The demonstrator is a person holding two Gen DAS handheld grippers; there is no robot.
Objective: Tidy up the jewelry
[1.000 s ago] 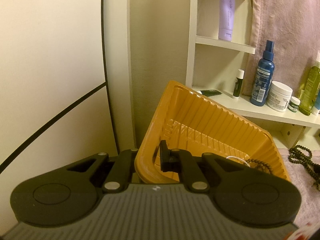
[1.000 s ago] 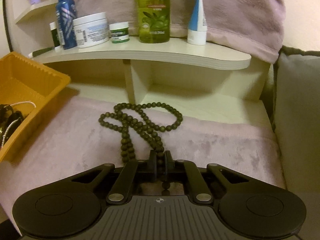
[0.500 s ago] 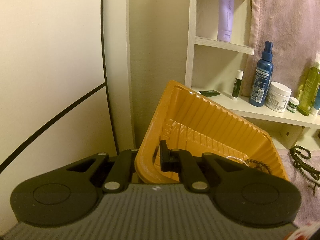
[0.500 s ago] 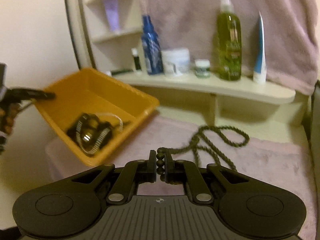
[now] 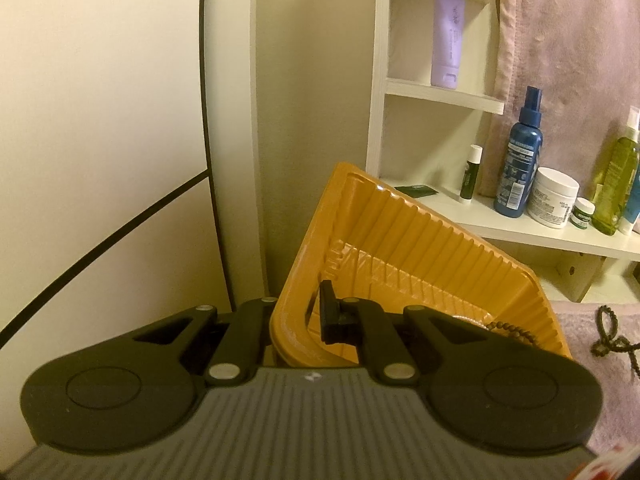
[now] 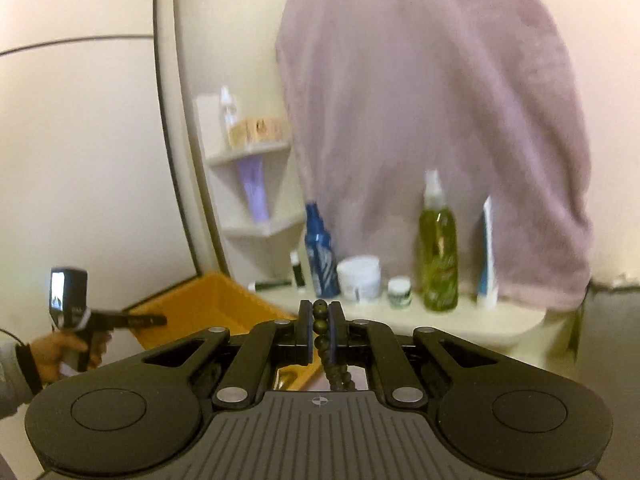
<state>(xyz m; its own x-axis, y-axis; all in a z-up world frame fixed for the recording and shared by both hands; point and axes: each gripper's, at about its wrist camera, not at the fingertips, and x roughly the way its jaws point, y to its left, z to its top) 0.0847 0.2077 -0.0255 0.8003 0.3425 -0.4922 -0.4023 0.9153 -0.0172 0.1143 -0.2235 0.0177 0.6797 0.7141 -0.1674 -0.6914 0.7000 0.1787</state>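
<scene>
My left gripper (image 5: 298,318) is shut on the near rim of an orange plastic tray (image 5: 420,256) and holds it tilted up. Some beads (image 5: 508,328) lie low in the tray. My right gripper (image 6: 320,326) is shut on a dark bead necklace (image 6: 322,338), lifted high; the strand hangs down behind the fingers. Its lower end trails on the pink towel (image 5: 616,360) in the left wrist view (image 5: 608,336). The tray (image 6: 224,312) and the left gripper (image 6: 136,321) show at lower left of the right wrist view.
A white shelf (image 5: 520,228) behind the tray carries a blue spray bottle (image 5: 520,160), a white jar (image 5: 554,198), a small jar (image 5: 582,213) and a green bottle (image 5: 614,180). A pink towel (image 6: 440,120) hangs above the shelf. A wall is on the left.
My right gripper has lifted the bead necklace off the towel and swung up and left toward the tray. The left gripper keeps the tray tilted, nearly still.
</scene>
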